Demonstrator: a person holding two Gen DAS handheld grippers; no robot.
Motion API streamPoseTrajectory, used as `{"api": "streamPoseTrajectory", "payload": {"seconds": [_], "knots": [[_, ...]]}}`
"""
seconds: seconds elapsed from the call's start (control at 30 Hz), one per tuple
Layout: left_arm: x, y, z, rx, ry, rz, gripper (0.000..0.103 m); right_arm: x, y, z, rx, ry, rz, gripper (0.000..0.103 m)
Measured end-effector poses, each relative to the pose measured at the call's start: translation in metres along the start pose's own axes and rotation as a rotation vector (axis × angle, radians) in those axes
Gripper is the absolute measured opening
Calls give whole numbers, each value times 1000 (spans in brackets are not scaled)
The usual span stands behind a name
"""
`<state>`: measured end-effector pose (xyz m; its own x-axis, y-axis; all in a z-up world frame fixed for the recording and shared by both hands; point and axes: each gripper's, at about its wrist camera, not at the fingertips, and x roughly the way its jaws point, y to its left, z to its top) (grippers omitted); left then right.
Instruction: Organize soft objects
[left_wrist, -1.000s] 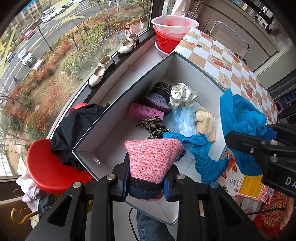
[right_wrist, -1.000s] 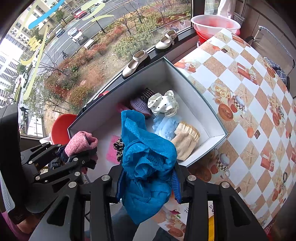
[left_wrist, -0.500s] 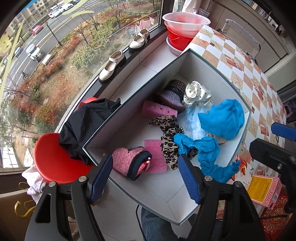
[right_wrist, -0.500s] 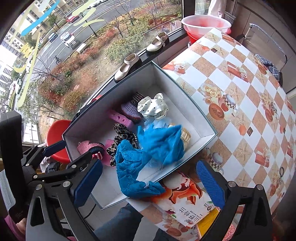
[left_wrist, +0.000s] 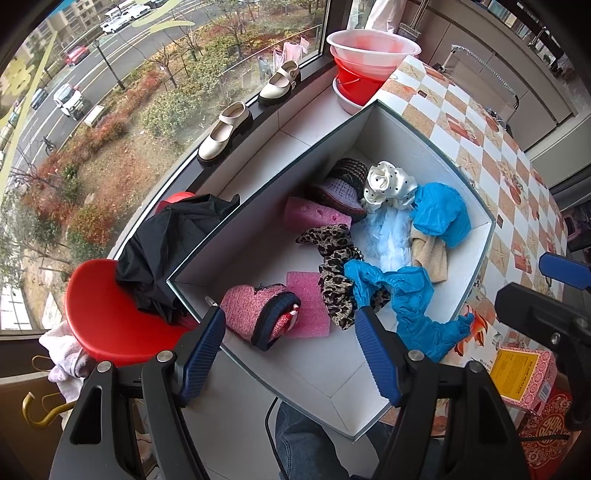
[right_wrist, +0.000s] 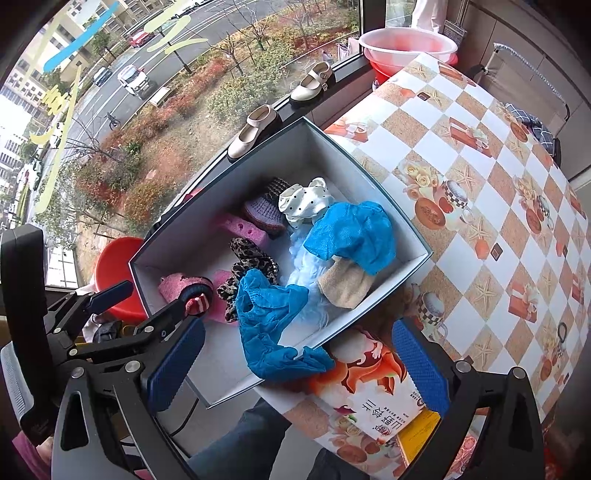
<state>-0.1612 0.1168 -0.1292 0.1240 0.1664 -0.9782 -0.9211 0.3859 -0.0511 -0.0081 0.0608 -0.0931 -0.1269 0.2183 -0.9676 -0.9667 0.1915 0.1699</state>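
Left wrist: white box (left_wrist: 476, 258) crowded with soft things — both jaws apart, empty.

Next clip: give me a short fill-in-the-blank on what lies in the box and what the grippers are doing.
1. Both the left gripper and the right gripper are ____.
2. The pink knitted slipper lies inside the white ____.
3. One blue cloth hangs over the box's ____.
4. On the windowsill stand two cream ____.

Missing words: open; box; edge; shoes
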Motion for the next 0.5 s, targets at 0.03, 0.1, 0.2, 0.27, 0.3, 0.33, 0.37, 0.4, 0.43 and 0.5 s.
{"api": "streamPoseTrajectory", "payload": {"seconds": [0.03,0.1,0.2,0.27,0.3,0.33,0.37,0.4,0.43,0.5], "knots": [[-1,1,-1,1,0,1,76,0,1,0,-1,-1,-1,102],[0,0,-1,1,-3,1,76,0,1,0,0,1,-1,102],[-1,-1,-2,1,-5,2,76,-1,3,-1,-3,1,-7,102],[0,-1,-2,0,-4,4,76,-1,3,-2,-4,1,-7,102],[-1,-1,-3,0,-4,6,76,-1,3,-2,-4,1,-8,102],[-1,-1,-3,0,-5,8,76,-1,4,-2,-4,1,-10,102],[-1,-1,-4,0,-6,9,76,-2,5,-3,-5,2,-11,102],[-1,-2,-4,0,-6,8,76,-3,5,-4,-6,2,-12,102],[-1,-2,-4,0,-6,9,76,-3,6,-4,-6,2,-13,102],[-1,-2,-4,1,-5,6,76,-4,6,-5,-5,1,-13,102]]}}
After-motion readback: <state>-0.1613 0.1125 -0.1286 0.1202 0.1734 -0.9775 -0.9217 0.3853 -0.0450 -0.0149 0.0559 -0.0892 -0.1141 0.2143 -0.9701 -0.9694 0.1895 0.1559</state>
